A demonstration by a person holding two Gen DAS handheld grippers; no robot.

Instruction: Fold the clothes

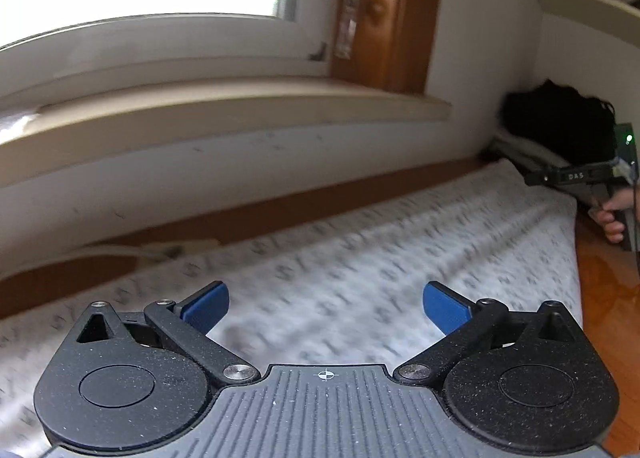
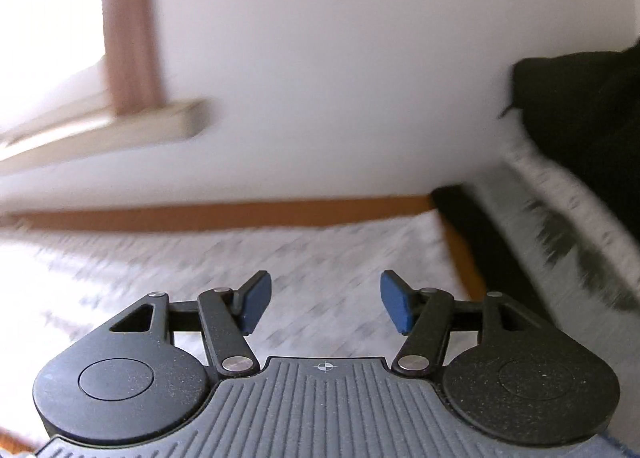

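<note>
— Two sets of tongs, and neither has anything in it. The left tongs (image 1: 326, 308) stand spread as wide as they go, blue pads (image 1: 206, 308) well apart, with only cloth beneath them.

— And the right tongs (image 2: 324, 304)?

— Parted too, not quite as far, nothing between the pads. Both hang over the white printed cloth (image 1: 360, 258) spread flat on the floor, along the wooden baseboard (image 1: 280, 213) under the window sill (image 1: 200, 109).

— So where is the garment?

— That patterned cloth looks like the piece being folded, though the blur keeps me from telling what garment it is. A dark heap (image 2: 580, 129) sits in the corner on its far right end; from the left camera the same black pile (image 1: 560, 125) shows behind the other tongs, held in a hand (image 1: 612, 217).

— Which step, then?

— I'd say between grips: a fold laid down and let go, or the next one not yet taken.

— What next?

— Each pair needs to settle over an edge or corner of the cloth, dip low enough to pinch a single layer, and close together so the fold carries evenly.
</note>
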